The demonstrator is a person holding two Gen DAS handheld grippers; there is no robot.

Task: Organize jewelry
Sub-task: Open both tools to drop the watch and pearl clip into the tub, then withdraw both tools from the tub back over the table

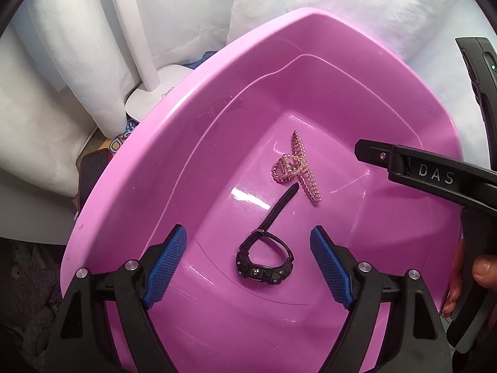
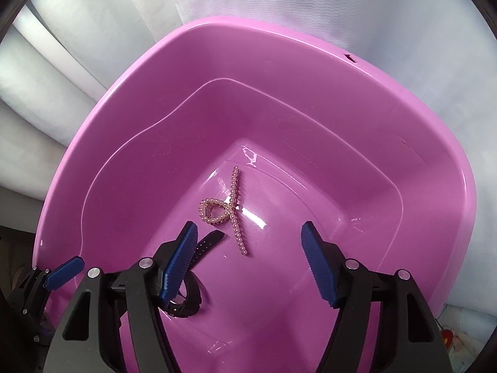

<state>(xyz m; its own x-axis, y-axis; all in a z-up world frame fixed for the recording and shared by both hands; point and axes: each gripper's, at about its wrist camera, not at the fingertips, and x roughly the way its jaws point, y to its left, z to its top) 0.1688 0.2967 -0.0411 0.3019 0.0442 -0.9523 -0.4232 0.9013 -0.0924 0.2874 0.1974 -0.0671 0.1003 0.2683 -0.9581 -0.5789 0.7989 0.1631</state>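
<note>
While both my left gripper (image 1: 248,262) and right gripper (image 2: 248,258) hang with jaws apart and empty over the glossy pink plastic basin (image 1: 174,143), the chunky black digital wristwatch (image 1: 264,261) lies on its floor near the corner closest to me, touching the pearl-beaded gold hair claw (image 1: 296,168) towards the middle; I judge the watch stiff-cased, floppy-strapped, best pinched across the case, the claw light, brittle, likely to skid

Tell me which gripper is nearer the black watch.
Left. The left gripper hangs open directly over the black watch; the right gripper, also open, hangs beside it, over the pearl hair clip.
</note>
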